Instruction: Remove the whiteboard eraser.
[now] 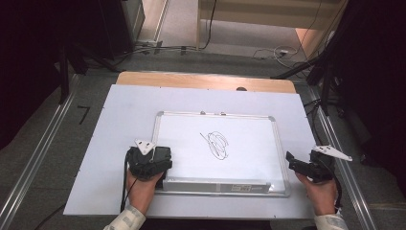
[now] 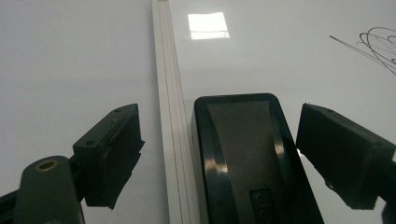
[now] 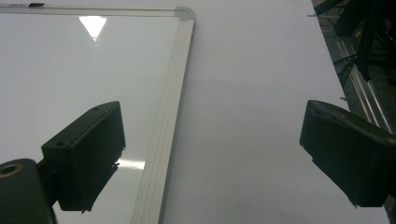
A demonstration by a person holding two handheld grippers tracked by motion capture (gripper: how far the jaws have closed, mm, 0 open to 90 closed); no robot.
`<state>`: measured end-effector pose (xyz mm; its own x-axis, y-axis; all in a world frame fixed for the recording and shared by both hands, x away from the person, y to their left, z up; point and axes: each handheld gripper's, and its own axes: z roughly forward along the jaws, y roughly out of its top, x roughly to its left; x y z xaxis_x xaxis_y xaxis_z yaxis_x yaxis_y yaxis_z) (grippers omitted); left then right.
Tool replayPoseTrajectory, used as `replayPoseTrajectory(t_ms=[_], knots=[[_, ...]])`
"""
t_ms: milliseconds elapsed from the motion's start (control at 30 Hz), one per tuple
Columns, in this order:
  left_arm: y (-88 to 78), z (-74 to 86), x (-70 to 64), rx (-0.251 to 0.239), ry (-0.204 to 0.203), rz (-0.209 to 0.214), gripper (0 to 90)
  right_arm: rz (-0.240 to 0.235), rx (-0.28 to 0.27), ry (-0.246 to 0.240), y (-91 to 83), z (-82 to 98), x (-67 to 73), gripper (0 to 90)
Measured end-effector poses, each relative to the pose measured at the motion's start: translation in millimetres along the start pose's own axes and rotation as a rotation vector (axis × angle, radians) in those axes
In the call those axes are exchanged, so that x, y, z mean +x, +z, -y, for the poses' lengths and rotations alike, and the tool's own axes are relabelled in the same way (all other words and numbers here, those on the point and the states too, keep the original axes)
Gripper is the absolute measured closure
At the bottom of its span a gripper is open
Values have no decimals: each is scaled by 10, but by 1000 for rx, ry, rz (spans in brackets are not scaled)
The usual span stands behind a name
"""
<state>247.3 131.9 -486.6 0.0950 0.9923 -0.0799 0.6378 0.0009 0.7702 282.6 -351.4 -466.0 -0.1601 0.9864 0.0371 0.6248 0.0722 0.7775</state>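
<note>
Eraser (image 2: pixel 247 158) at the whiteboard's (image 1: pixel 249 139) near-left corner, between the left tongs (image 2: pixel 219 154), open and not touching. Right tongs (image 3: pixel 210 154) open, empty. Risk: one jaw catches the frame (image 2: pixel 170 116), spoiling the grip.

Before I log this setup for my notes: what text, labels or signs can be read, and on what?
None is legible.
Whiteboard: a black scribble, not letters.
Whiteboard's bottom tray: a label, too small to read.
Eraser: two embossed round marks, too blurred to read.
</note>
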Motion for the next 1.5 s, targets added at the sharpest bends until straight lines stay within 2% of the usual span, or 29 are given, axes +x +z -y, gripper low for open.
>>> replayPoseTrajectory(t_ms=[200, 267, 400, 667, 733, 767, 800, 1000, 1500], knots=[[24, 10, -52, 12, 21, 5, 164, -2, 2, 1, 0, 1, 1, 55], [20, 18, -64, 12, 35, -9, 191, 0, 3, 0, 1, 2, 0, 59], [20, 44, -66, 23, 38, -25, 210, 3, 0, 1, -4, 4, 0, 73], [68, 94, -78, 46, 49, -13, 220, 0, 0, -1, -3, 5, 0, 73], [76, 92, -68, 46, 47, 1, 261, 2, -1, -2, -3, 7, 2, 85], [77, 92, -71, 41, 52, 20, 289, 2, -1, -3, -3, 7, 2, 85], [74, 92, -78, 37, 64, 20, 326, 2, -1, -2, -2, 7, 3, 86], [62, 93, -95, 26, 93, 49, 398, 6, -2, -6, -3, 8, 3, 100], [59, 69, -71, 22, 79, 63, 409, 7, -5, -7, -4, 8, 1, 105]])
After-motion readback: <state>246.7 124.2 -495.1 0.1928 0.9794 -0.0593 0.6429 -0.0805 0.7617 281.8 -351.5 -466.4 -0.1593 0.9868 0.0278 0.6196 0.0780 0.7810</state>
